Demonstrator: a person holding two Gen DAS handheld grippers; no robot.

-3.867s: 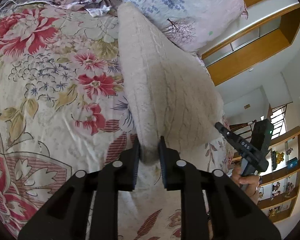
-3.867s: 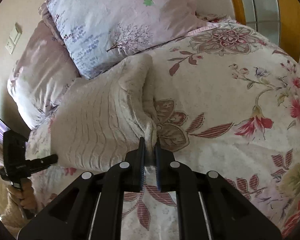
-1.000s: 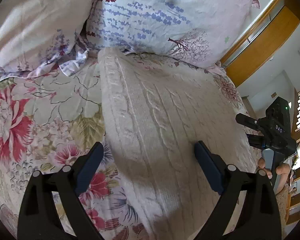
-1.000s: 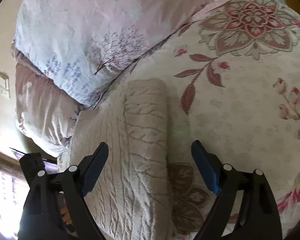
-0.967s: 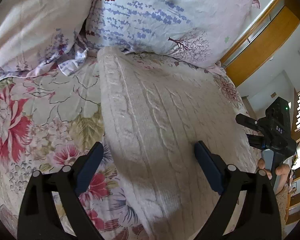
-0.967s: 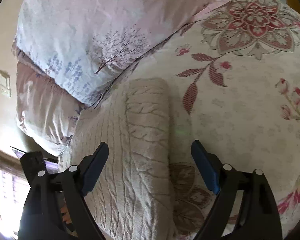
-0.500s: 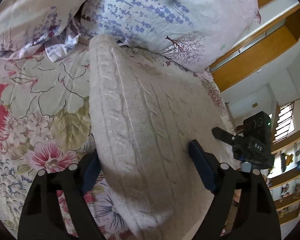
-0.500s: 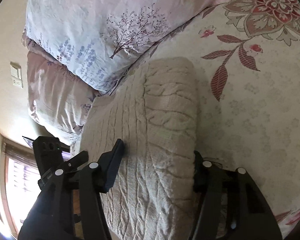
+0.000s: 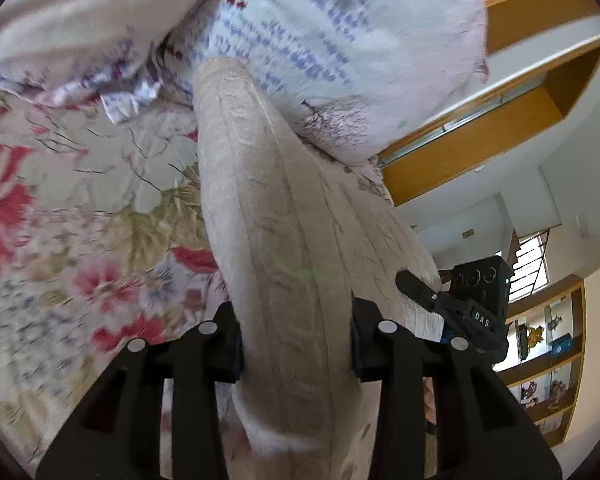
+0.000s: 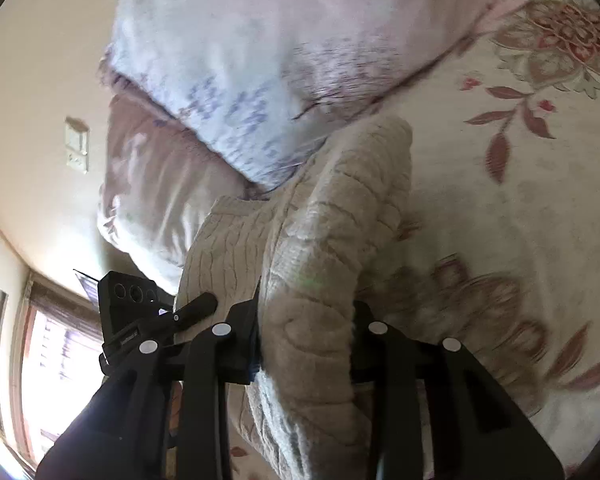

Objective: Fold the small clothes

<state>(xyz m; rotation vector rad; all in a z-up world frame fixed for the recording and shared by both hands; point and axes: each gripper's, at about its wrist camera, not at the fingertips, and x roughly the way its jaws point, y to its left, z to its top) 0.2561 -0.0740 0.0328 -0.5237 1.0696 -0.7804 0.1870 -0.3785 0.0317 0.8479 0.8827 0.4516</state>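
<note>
A folded cream cable-knit sweater lies on the floral bedspread, its far end against the pillows. My left gripper has its jaws around the sweater's near left edge, fabric filling the gap. My right gripper has its jaws around the near right edge of the same sweater. Both pairs of jaws press against thick folded fabric. Each gripper shows in the other's view: the right one and the left one.
Two floral pillows lean at the head of the bed, also in the right wrist view. A wooden wardrobe and shelves stand beyond the bed. A wall switch and a window are at left.
Both grippers were open wide above the sweater; they have come down onto its near corners and narrowed onto the fabric. The views have tilted and blurred with motion.
</note>
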